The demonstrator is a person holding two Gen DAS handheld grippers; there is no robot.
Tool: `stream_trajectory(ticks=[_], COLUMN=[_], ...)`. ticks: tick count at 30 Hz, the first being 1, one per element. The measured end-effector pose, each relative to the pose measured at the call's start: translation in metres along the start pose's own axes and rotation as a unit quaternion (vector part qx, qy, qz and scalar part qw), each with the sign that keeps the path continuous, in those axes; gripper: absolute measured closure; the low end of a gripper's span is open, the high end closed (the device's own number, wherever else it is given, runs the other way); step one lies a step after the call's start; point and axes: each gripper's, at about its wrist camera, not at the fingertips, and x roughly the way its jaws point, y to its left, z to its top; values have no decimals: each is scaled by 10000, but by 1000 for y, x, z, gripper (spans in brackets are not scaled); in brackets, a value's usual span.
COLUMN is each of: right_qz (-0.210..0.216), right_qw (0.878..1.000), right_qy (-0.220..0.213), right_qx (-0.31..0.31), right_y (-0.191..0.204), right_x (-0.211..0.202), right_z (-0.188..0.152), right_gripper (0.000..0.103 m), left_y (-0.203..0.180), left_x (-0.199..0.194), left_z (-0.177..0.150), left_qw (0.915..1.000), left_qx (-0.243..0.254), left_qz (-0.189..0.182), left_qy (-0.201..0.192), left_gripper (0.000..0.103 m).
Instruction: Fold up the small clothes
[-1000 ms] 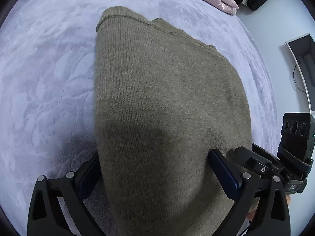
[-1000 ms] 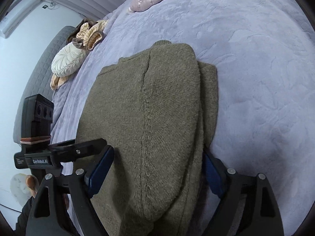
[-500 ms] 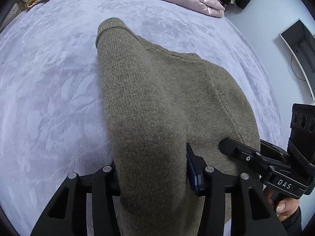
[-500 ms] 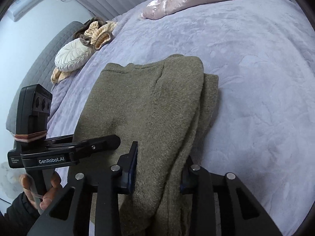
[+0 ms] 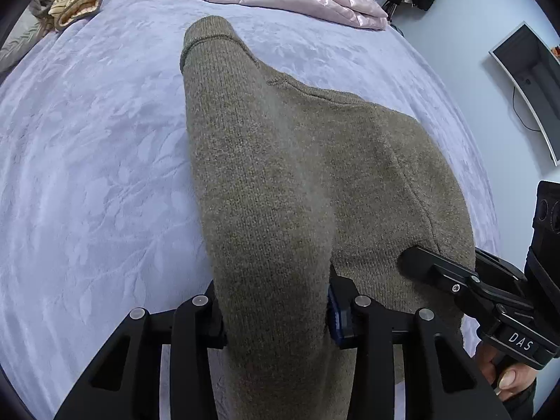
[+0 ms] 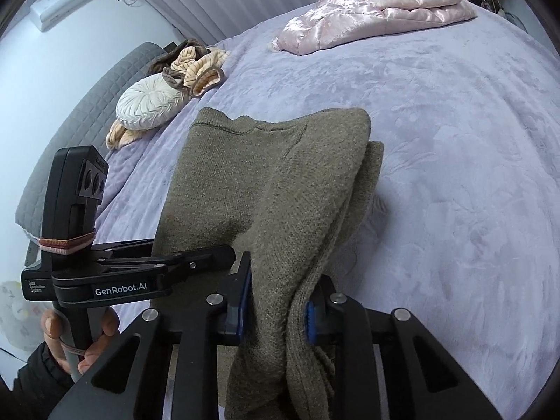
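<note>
- The olive knitted sweater (image 5: 315, 175) lies on the lilac bed cover (image 5: 87, 175), its near edge raised; it looks soft, thick and limp, so unheld parts will sag.
- The left gripper (image 5: 274, 308) is clamped on one bunched near corner; the right gripper (image 6: 278, 309) is clamped on the other, through several layers.
- The knit seems not slippery; holding at the corners should keep the edge straight.
</note>
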Motion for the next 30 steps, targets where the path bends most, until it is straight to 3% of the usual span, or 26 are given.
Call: stream_trajectory(ticks=[12,30], right_qz=[38,50], right_qw=[9999,9998], right_qy=[-80,108], right_qx=[-144,-172], right_y=[37,71], right_x=[-42,-57], right_z=[-34,-99], right_gripper=[77,78], left_y=[-14,-5], left_x=[-49,-69], left_z=[-39,-112], left_qw=[9997,9997], left_qx=[227,181], left_qz=[16,103], left_qy=[-131,-116], left_gripper=[61,61])
